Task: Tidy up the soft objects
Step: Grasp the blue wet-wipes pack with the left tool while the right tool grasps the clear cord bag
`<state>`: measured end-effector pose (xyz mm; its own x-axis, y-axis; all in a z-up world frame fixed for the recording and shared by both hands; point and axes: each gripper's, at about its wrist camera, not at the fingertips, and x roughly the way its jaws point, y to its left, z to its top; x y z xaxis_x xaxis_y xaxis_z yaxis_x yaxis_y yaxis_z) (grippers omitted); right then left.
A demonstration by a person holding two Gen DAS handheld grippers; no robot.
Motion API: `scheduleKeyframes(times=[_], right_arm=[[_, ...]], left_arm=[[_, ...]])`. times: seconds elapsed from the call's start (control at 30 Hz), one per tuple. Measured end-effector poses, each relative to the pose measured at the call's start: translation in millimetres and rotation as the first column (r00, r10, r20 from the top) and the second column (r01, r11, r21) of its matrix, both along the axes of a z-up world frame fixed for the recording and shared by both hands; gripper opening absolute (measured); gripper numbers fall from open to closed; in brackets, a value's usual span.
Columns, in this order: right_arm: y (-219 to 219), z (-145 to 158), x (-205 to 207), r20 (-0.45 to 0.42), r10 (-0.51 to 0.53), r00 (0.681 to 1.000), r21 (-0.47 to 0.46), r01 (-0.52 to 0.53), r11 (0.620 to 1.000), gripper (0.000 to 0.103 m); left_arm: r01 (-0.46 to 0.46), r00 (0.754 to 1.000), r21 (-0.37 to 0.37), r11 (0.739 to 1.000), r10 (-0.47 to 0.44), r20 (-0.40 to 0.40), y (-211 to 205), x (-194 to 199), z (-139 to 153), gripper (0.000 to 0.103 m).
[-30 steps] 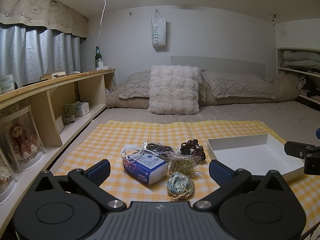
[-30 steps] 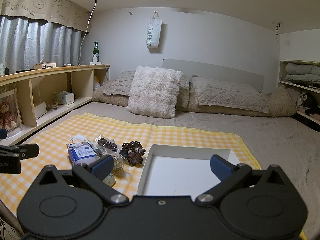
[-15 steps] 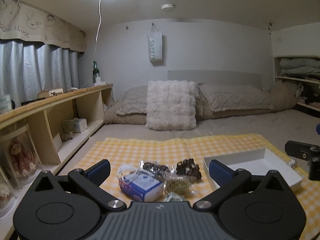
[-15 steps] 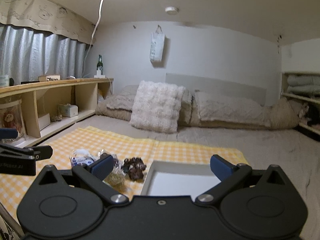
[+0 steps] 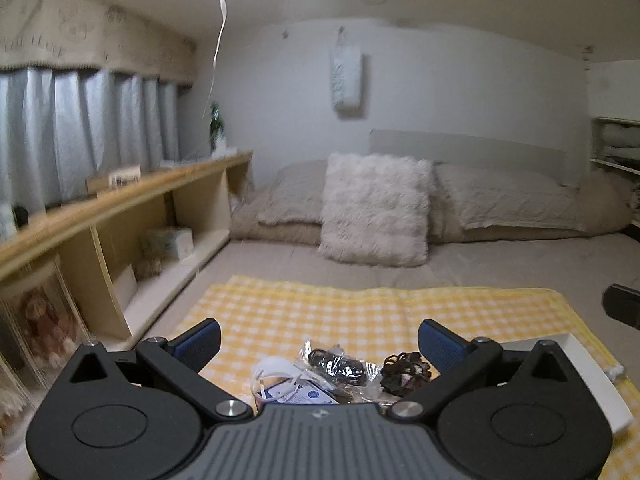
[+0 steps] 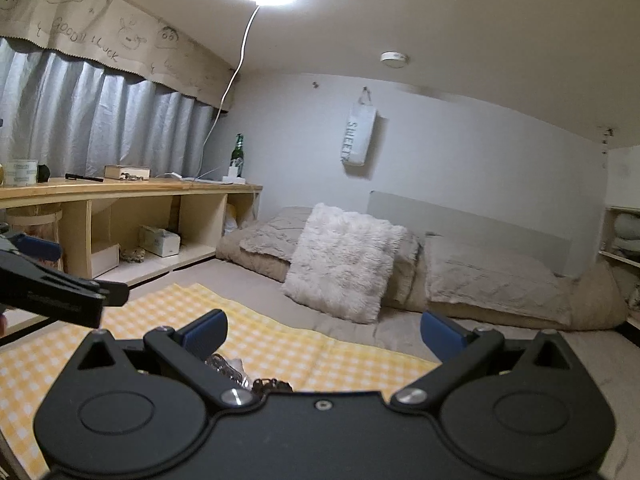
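A small pile of soft items lies on the yellow checked cloth: a blue and white packet with white loops, a clear bag of dark bands and a dark brown scrunchie bundle. A white tray sits to their right. My left gripper is open and empty, held above the pile. My right gripper is open and empty, tilted up toward the room. Only the clear bag and the scrunchie's top peek over its body. The left gripper's side shows at the left of the right wrist view.
The cloth lies on a grey bed with a fluffy white cushion and beige pillows at the back. A wooden shelf unit runs along the left, with boxes and a bottle. Shelves with folded bedding stand at right.
Both grippers have tilted upward and drawn back. The pile and tray have slid down toward the bottom of both views. The tray and most items have dropped out of the right wrist view.
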<state>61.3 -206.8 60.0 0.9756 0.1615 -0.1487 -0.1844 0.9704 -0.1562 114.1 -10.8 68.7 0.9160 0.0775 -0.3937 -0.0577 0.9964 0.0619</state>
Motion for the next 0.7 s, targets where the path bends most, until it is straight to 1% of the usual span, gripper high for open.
scheduleKeyframes(times=[0.1, 0.17, 0.23, 0.37, 0.43, 0.47, 0.6, 0.7], right_arm=[[5.7, 2.5, 27.7, -0.021, 0.016, 1.0, -0.004, -0.016, 1.0, 0.103], [7.6, 2.2, 47.8, -0.041, 0.028, 0.999, -0.004, -0.028, 1.0, 0.103], [9.4, 0.6, 68.6, -0.058, 0.027, 0.998, 0.012, -0.027, 1.0, 0.103], [12.4, -15.7, 104.0, -0.08, 0.03, 0.996, 0.049, -0.026, 0.998, 0.103], [13.3, -28.2, 119.7, -0.122, 0.042, 0.992, 0.053, -0.036, 0.998, 0.103], [14.4, -34.7, 126.3, -0.145, 0.052, 0.988, 0.049, -0.045, 0.998, 0.103], [23.7, -59.5, 154.4, -0.211, 0.071, 0.975, 0.011, -0.071, 0.997, 0.103], [34.4, -74.5, 170.7, -0.254, 0.123, 0.959, -0.025, -0.134, 0.991, 0.103]], left_arm=[[-0.037, 0.995, -0.051, 0.998, 0.032, -0.092, 5.9, 37.4, -12.4, 0.103], [-0.066, 0.985, -0.086, 0.994, 0.051, -0.167, 10.7, 60.8, -26.4, 0.103], [-0.104, 0.971, -0.102, 0.989, 0.079, -0.224, 14.8, 80.6, -42.4, 0.103], [-0.152, 0.933, -0.088, 0.984, 0.114, -0.34, 22.3, 113.7, -78.1, 0.103], [-0.177, 0.91, -0.084, 0.981, 0.131, -0.392, 25.6, 130.3, -95.3, 0.103], [-0.195, 0.894, -0.077, 0.978, 0.145, -0.424, 28.0, 140.0, -105.8, 0.103], [-0.26, 0.846, -0.066, 0.963, 0.194, -0.496, 35.9, 165.7, -134.8, 0.103], [-0.287, 0.823, -0.072, 0.955, 0.207, -0.53, 39.4, 180.8, -148.6, 0.103]])
